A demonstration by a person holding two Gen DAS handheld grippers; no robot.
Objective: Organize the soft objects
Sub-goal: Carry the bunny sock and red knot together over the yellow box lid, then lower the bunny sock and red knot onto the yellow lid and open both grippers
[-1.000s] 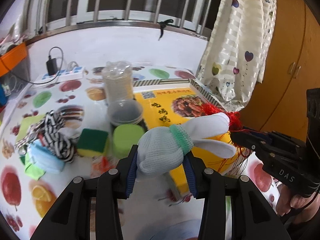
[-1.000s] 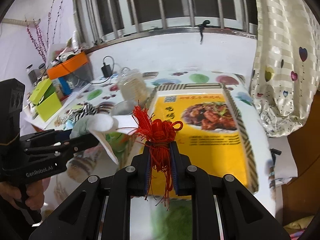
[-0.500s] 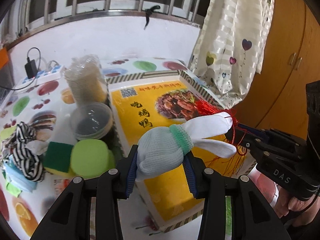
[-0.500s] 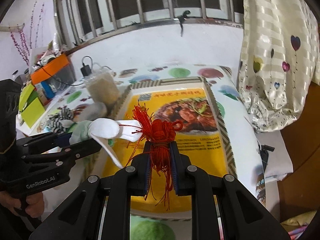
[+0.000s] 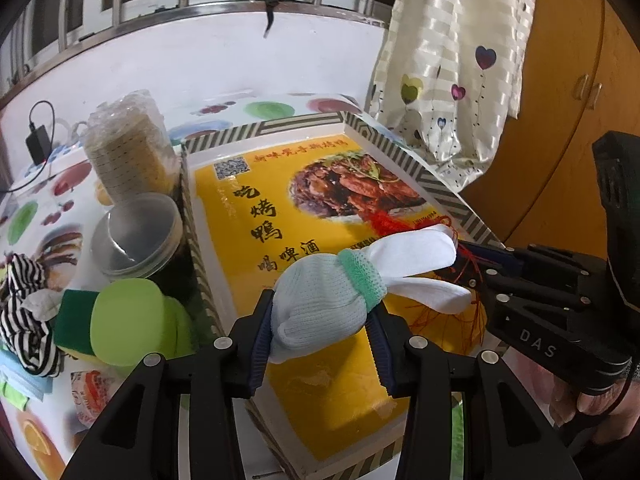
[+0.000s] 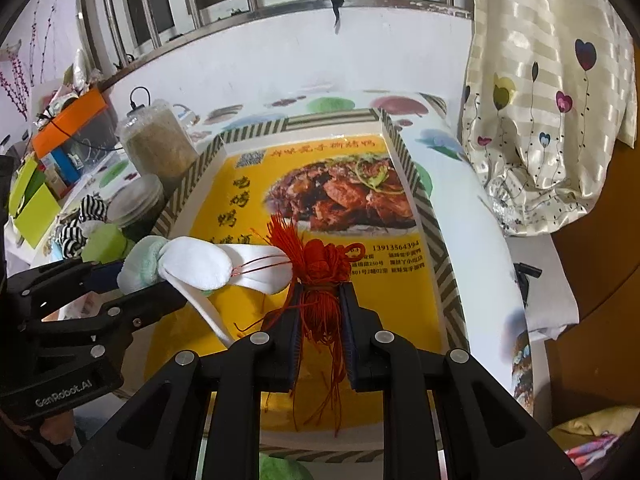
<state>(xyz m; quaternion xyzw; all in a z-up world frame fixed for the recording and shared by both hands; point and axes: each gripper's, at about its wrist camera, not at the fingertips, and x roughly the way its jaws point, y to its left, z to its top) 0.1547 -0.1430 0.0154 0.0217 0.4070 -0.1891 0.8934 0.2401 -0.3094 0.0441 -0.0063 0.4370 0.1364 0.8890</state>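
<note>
My left gripper is shut on a rolled white sock with a green cuff, held above the near end of a shallow yellow box printed with a roast-duck picture. The sock also shows in the right wrist view. My right gripper is shut on a red tassel knot, held over the same box, beside the sock's tips. Red threads lie across the sock. A striped cloth and a green sponge lie on the table to the left.
Left of the box stand a jar of grain, a lidded round tub and a lime-green round lid. A charger and power strip sit at the back. A heart-print curtain and a wooden cabinet are on the right.
Both grippers have moved forward and right over the yellow box, still holding the sock and the tassel. The box looms larger and the striped cloth has slid to the left edge.
</note>
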